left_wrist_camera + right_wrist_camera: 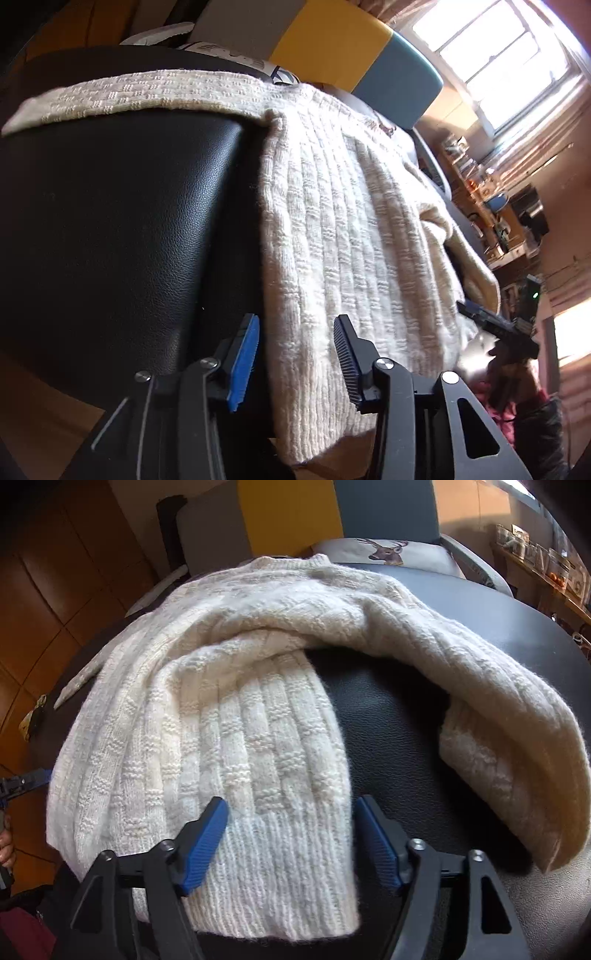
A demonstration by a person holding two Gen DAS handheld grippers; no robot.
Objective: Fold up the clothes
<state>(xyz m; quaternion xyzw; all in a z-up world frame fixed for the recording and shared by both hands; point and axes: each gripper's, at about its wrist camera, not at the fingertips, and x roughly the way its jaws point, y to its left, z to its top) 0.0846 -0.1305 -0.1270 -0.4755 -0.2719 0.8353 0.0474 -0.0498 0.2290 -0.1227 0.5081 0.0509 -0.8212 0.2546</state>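
A cream knitted sweater [332,229] lies spread over a black leather surface [129,221]. One sleeve [129,96] stretches out to the left in the left wrist view. My left gripper [295,347] is open, its jaws on either side of the sweater's lower left edge. In the right wrist view the sweater [221,720] shows its ribbed hem near the camera. Its other sleeve [498,720] curves around to the right. My right gripper [291,823] is open over the hem's right corner, one finger above the knit, the other above the bare leather [391,738].
A yellow and blue backrest [354,55] stands behind the surface. A cushion with a deer print [388,552] lies at the far edge. Shelves with small items [491,206] line the wall below a bright window [498,55]. Wooden floor [55,572] lies to the left.
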